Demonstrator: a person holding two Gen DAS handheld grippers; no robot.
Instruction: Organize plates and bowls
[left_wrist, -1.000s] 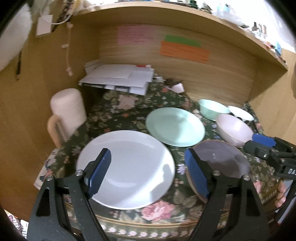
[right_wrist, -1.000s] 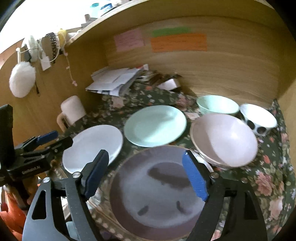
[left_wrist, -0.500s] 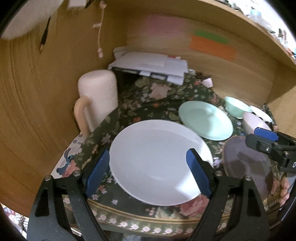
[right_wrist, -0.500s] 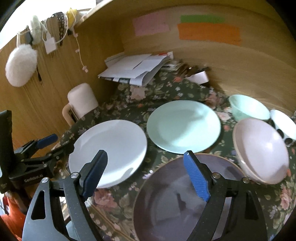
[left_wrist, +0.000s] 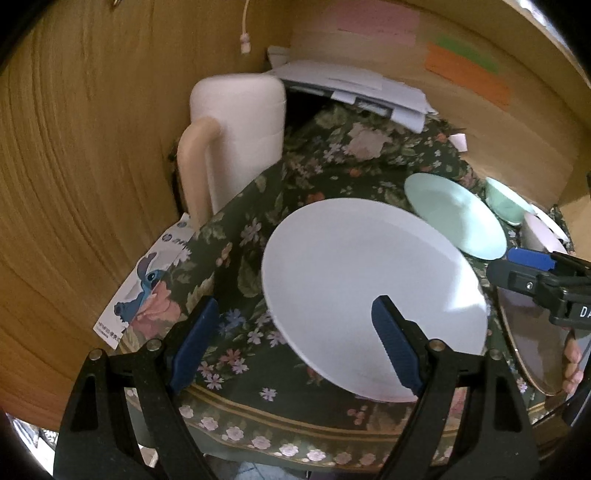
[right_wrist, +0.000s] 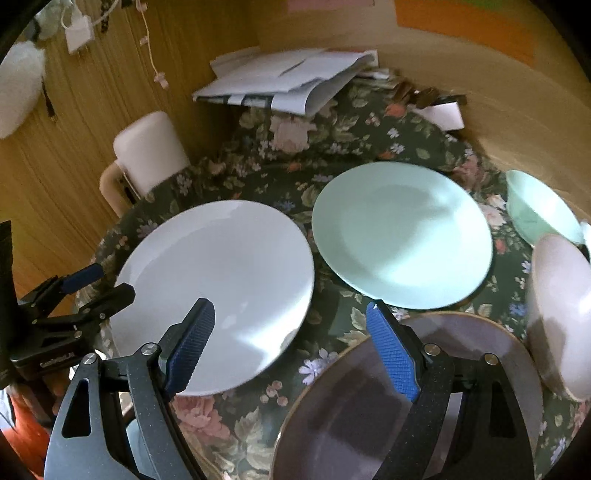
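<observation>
My left claw (left_wrist: 291, 338) stands apart over the near-left edge of the white plate (left_wrist: 369, 284) and holds nothing. My right claw (right_wrist: 291, 339) also stands apart and empty, above the gap between the white plate and the dark plate (right_wrist: 424, 398). The green plate (right_wrist: 402, 236), green bowl (right_wrist: 539, 214) and pink bowl (right_wrist: 561, 314) lie further on the floral tabletop (right_wrist: 236, 417).
</observation>
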